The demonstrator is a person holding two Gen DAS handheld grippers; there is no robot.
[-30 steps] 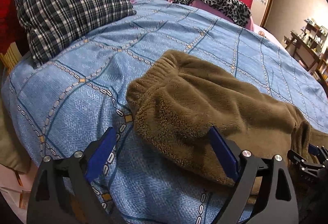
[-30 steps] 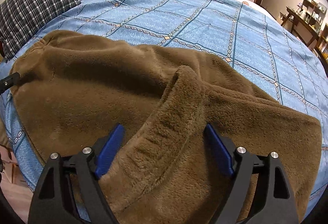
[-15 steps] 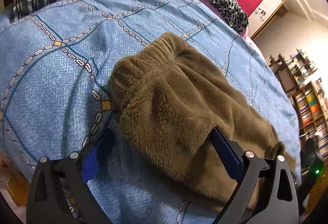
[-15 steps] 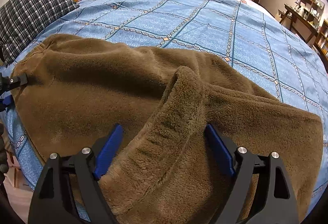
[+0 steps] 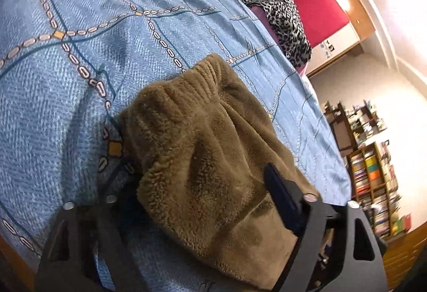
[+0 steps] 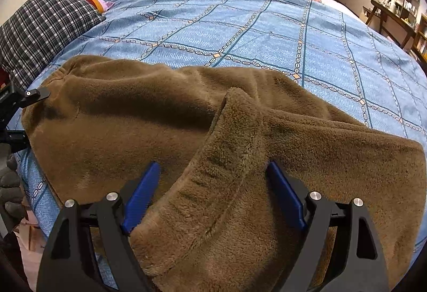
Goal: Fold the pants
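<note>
Blue chain-patterned bedspread (image 6: 267, 32) carries your brown fleece pants (image 6: 149, 115), which lie crosswise along its near edge, long axis running left to right. Your left gripper (image 5: 202, 201) sits at the pants' waistband end, jaws spread, fleece between them but not pinched. Your right gripper (image 6: 213, 193) is also spread, straddling a raised fold near the pants' middle. Each hand has cloth directly ahead, so I judge closing comes next, before any lift.

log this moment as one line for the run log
stage: pre-grasp | left gripper: open, straddling waistband end of brown fleece pants | right gripper: open, around raised fold | surface: blue bedspread
</note>
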